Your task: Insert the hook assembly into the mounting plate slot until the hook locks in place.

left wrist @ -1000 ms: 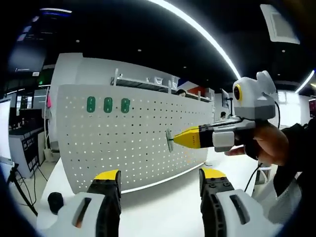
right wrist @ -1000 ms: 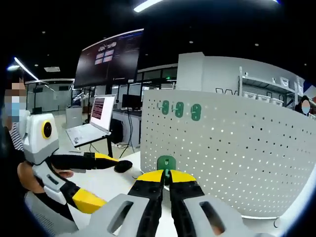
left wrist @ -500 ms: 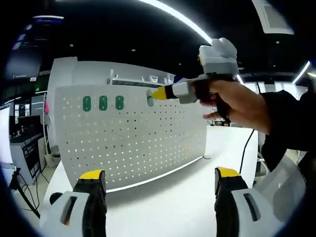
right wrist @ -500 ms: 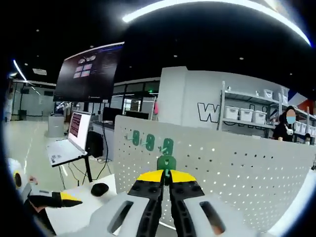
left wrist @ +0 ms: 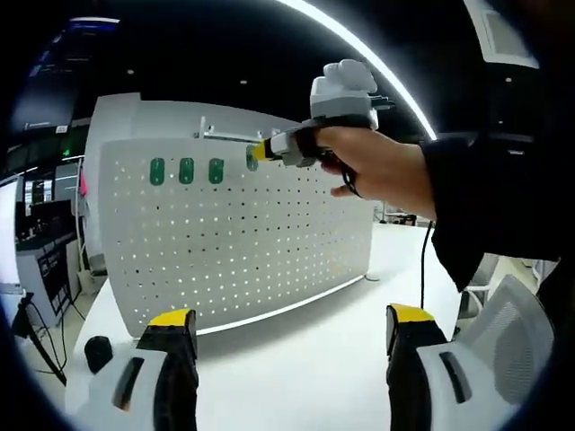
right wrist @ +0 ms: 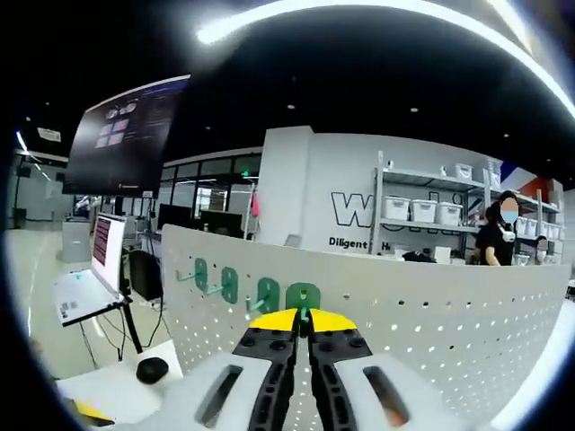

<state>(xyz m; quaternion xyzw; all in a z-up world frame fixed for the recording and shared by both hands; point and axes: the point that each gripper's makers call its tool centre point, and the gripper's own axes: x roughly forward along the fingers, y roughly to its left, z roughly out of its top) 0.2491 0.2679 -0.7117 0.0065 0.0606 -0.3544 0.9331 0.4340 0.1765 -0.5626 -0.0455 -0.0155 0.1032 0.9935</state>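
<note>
1. Left tongs: spread wide, nothing between the yellow-tipped jaws, low over the white bench in front of the board.
2. Right tongs: pressed together on the green hook assembly, held at the top row of the white pegboard; cannot tell whether seated in the holes.
3. Same pairing in the left gripper view: right tongs gripped by a hand in a dark sleeve, yellow tip at the pegboard's upper edge, green hook at the tip, just right of the mounted ones.
4. Three green hooks already on the top row, side by side; in the right gripper view, seen as a row running leftward from the pinched one.
5. Pegboard standing upright on the bench, curved by the lens.
6. Black computer mouse on the bench at the board's left end; a dark rounded object beside the left jaw in the left gripper view.
7. Open laptop on a stand beyond the bench, large dark wall screen above.
8. Shelving with white bins behind the board; a person standing at far right.
</note>
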